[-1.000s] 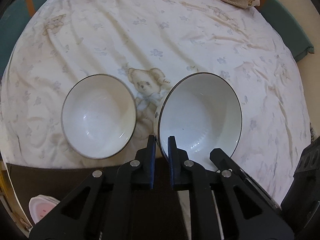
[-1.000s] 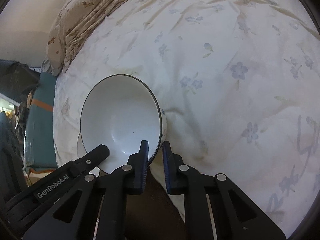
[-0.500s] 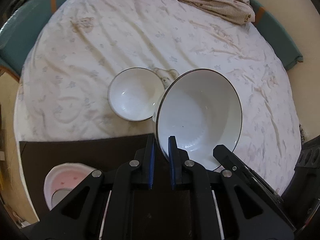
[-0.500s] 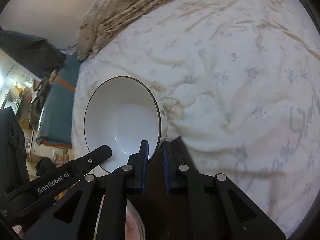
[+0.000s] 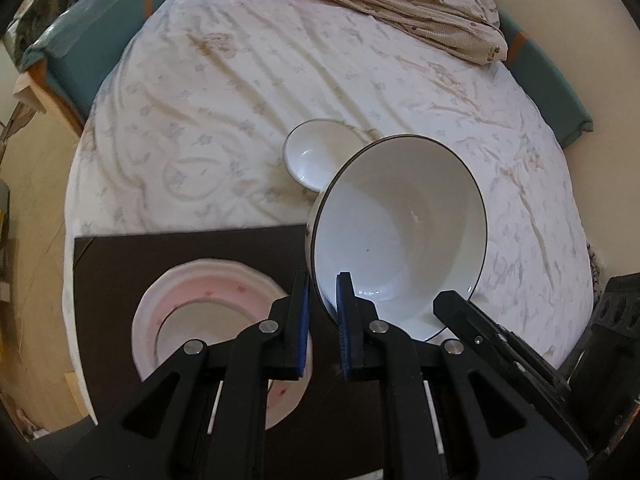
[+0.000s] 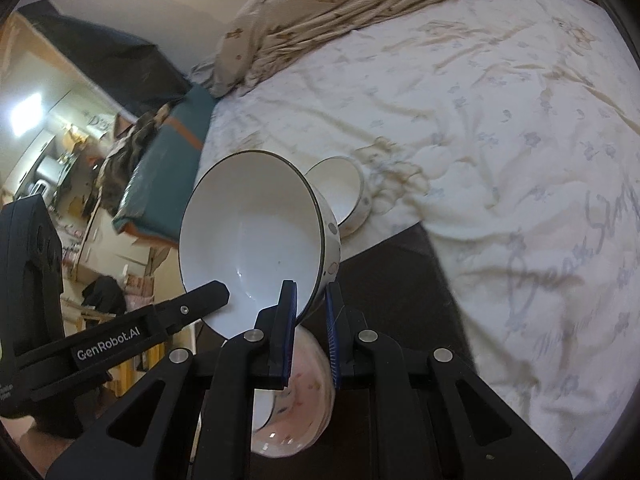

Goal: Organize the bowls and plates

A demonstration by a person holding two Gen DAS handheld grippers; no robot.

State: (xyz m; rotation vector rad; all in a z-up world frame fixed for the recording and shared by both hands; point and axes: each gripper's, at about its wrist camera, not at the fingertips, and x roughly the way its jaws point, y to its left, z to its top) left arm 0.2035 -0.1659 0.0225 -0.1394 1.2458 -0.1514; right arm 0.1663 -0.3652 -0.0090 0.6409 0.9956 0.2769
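1. Pink plate point(image 5: 208, 312) sits on the dark board point(image 5: 120, 256) toward its left side, a smaller dish nested in its middle. Likely drop spot for bowls.
2. Left gripper point(image 5: 322, 308) is pinching the near rim of the big white bowl point(image 5: 400, 236), one pad inside, one outside. The bowl is off the bed and tilted, with its opening toward the camera.
3. Right gripper point(image 6: 310, 316) pinches the same bowl's rim from the other side; its finger shows at the lower right of the bowl in the left view. Two-handed carry.
4. Second, smaller-looking white bowl point(image 5: 316, 152) sits upright on the bed sheet point(image 5: 240, 80), just past the board's far edge, partly hidden behind the held bowl.
5. Step in hand, as I judge it: bring the held bowl over the board and set it down on or beside the pink plate.
6. To do it well: keep both pinches equal, level the bowl before lowering, and move both hands together so the rim does not twist out of the pads.
7. Lower straight down, centred; let go only once the base rests flat.
8. Risks: a thin rim grip can slip, and ceramic on ceramic chips if dropped. Clear the plate's edge on the way.
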